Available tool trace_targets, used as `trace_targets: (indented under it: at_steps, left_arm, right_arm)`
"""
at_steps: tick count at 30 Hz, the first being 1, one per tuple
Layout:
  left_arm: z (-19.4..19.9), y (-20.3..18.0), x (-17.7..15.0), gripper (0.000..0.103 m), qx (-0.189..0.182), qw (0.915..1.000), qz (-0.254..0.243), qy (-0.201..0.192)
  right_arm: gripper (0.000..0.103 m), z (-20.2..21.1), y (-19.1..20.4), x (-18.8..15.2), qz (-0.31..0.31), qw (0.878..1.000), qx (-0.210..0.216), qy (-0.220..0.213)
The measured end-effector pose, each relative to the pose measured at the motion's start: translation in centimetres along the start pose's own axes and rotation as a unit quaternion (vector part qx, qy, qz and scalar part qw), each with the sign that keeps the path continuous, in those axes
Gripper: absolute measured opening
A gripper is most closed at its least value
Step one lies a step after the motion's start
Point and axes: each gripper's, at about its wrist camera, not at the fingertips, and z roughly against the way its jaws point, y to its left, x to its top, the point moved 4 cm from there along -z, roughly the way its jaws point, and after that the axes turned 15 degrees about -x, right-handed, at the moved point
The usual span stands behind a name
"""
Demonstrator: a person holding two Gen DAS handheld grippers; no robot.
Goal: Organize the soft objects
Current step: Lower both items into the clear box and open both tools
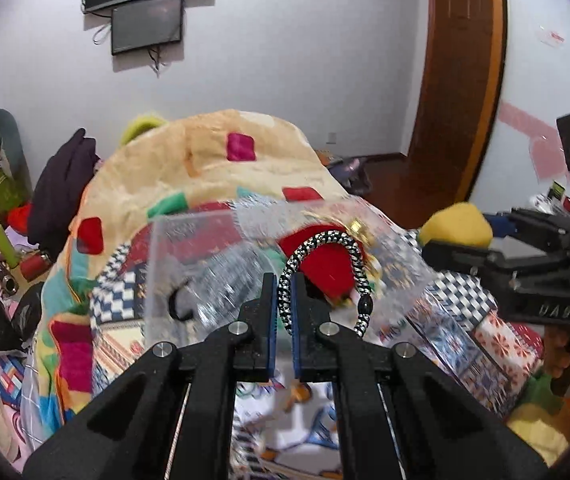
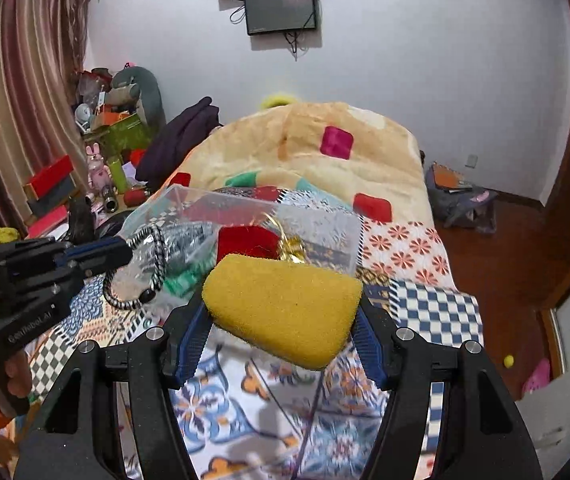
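Note:
My left gripper [image 1: 285,284] is shut on the black-and-white braided cord handle [image 1: 327,240] of a clear plastic bag [image 1: 213,264], held above the bed. Inside the bag lies a red soft object [image 1: 325,268] with gold trim. My right gripper [image 2: 285,312] is shut on a yellow sponge [image 2: 283,308], held just in front of the bag [image 2: 309,224]. The sponge also shows at the right of the left wrist view [image 1: 457,228], and the left gripper at the left of the right wrist view [image 2: 125,250].
A patchwork bedspread [image 2: 425,300] covers the bed, with a beige blanket [image 2: 325,160] with coloured squares heaped at its far end. Cluttered boxes and toys [image 2: 105,152] stand at the left. A dark bag [image 2: 457,200] lies on the wooden floor at the right.

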Motion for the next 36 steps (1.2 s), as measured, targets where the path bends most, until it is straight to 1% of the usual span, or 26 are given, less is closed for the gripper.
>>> trace_targets:
  at_steps: [4, 10, 13, 16, 17, 19, 21, 22, 24, 28, 32, 36]
  left_arm:
    - [-1.2, 1.6, 1.0, 0.005, 0.005, 0.9999, 0.013, 0.000]
    - [-3.8, 2.9, 0.8, 0.005, 0.011, 0.9995, 0.026, 0.015]
    - [-5.2, 3.6, 0.2, 0.005, 0.011, 0.9988, 0.035, 0.031]
    - [-5.8, 4.1, -0.3, 0.005, 0.016, 0.9984, 0.042, 0.034]
    - [-5.9, 4.1, -0.5, 0.005, 0.019, 0.9984, 0.040, 0.033]
    - [-5.8, 3.9, -0.6, 0.005, 0.023, 0.9986, 0.035, 0.033]
    - [-5.8, 3.6, -0.7, 0.007, 0.023, 0.9987, 0.029, 0.036]
    - [-5.7, 3.5, -0.7, 0.009, 0.020, 0.9987, 0.028, 0.038]
    - [-5.4, 3.2, -0.7, 0.012, 0.016, 0.9988, 0.030, 0.036]
    - [-4.2, 2.7, -0.5, 0.013, 0.000, 0.9991, 0.031, 0.028]
    - [-1.9, 1.6, 0.0, 0.015, -0.009, 0.9997, 0.022, 0.006]
    - [0.9, 0.2, 0.5, 0.021, -0.015, 0.9995, 0.012, -0.025]
  right_arm:
    - [0.061, -2.0, 0.9, 0.6, 0.006, 1.000, 0.010, 0.007]
    - [0.062, -4.7, 1.7, -0.2, 0.006, 1.000, 0.017, 0.025]
    - [0.063, -5.6, 2.0, -0.9, 0.015, 0.999, 0.011, 0.037]
    - [0.063, -6.1, 2.1, -1.4, 0.027, 0.999, 0.000, 0.044]
    - [0.063, -6.2, 2.2, -1.6, 0.029, 0.998, 0.000, 0.047]
    - [0.068, -6.3, 2.1, -1.5, 0.027, 0.998, 0.001, 0.049]
    - [0.079, -6.2, 1.8, -1.5, 0.022, 0.998, 0.002, 0.052]
    - [0.080, -6.0, 1.7, -1.5, 0.021, 0.998, 0.001, 0.052]
    - [0.081, -6.1, 1.7, -1.4, 0.023, 0.998, 0.001, 0.053]
    - [0.081, -5.1, 1.7, -1.0, 0.029, 0.999, -0.005, 0.045]
    - [0.081, -3.4, 1.4, -0.3, 0.025, 0.999, -0.004, 0.027]
    - [0.081, -0.7, 1.0, 0.6, 0.017, 1.000, -0.001, -0.001]
